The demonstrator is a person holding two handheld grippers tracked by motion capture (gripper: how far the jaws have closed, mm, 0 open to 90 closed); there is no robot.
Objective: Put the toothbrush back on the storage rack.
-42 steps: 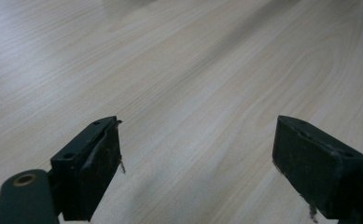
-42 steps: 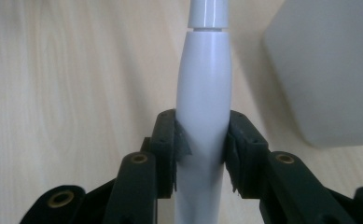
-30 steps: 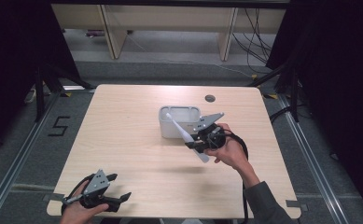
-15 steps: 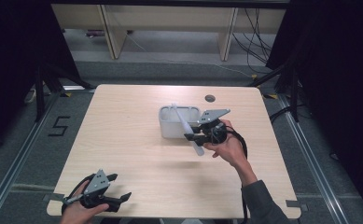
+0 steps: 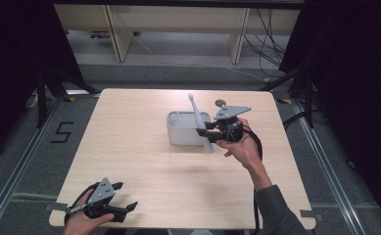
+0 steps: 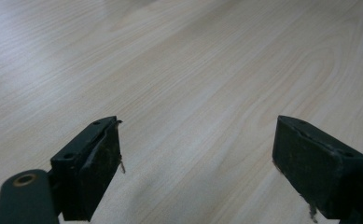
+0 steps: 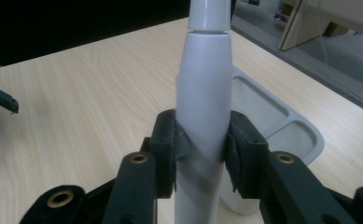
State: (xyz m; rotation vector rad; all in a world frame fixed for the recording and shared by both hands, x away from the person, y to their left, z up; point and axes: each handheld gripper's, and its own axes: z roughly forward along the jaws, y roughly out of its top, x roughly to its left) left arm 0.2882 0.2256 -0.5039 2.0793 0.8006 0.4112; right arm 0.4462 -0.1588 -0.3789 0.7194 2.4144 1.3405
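Observation:
A long pale grey toothbrush-like stick (image 5: 194,110) stands nearly upright, its thin end up, over the right part of the table. My right gripper (image 5: 203,133) is shut on its thick lower half, right beside the grey box (image 5: 180,136). In the right gripper view both pads press the stick's handle (image 7: 205,93), with the grey box (image 7: 282,126) just behind it. My left gripper (image 5: 125,196) rests at the table's front left corner. Its jaws stand wide open over bare wood in the left gripper view (image 6: 198,158).
A small dark round thing (image 5: 220,103) lies on the table behind the right gripper. The light wooden tabletop (image 5: 129,147) stretches between the two hands. Beyond the table's far edge are wooden shelf legs and cables on the floor.
The right gripper has lifted a little and shifted toward the far side with the stick, which now stands more upright. The left gripper has stayed put.

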